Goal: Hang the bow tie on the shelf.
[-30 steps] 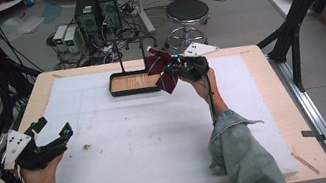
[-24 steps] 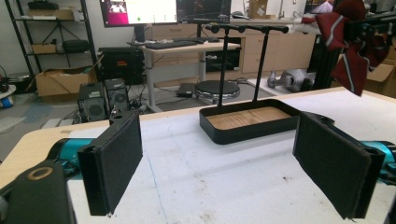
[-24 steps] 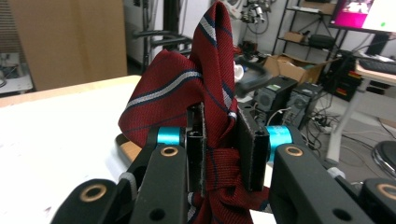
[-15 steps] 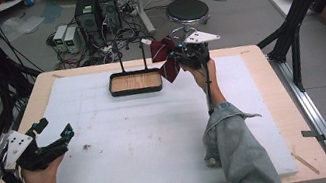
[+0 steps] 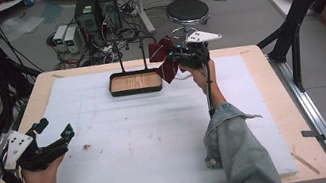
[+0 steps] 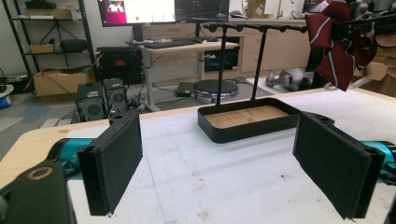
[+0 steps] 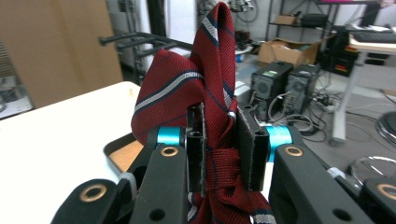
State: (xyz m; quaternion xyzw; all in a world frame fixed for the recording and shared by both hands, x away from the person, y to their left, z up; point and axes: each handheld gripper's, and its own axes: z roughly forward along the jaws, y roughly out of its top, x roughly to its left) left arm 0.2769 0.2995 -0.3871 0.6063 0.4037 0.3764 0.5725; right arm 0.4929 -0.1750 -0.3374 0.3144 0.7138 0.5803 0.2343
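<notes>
Right tool [image 5: 176, 56] clenched on a dark red striped bow tie [image 5: 162, 60], held up in the air just right of the black rack [image 5: 127, 40] that stands in the wood-floored tray [image 5: 135, 82] at the far middle of the tabletop [image 5: 273, 153]. In the right gripper view the 2 pads pinch the tie [image 7: 212, 70] at its knot, fabric bunched between them with a loop standing up above the jaws; gripping the knot likely keeps the wings free and the piece from slipping. The tie hangs at about bar height, so the lift looks meant to bring it level with the rack's pegged crossbar [image 6: 252, 27] for hanging; not touching the bar yet as far as I can tell

Left tool [image 5: 54, 133] released, jaws wide apart with nothing between the pads [image 6: 114, 163], parked low over the near left of the tabletop, well apart from the tray. Probably just kept out of the way while the right hand works. Its view faces the tray [image 6: 247, 122] and the tie [image 6: 337, 44] up at top right
</notes>
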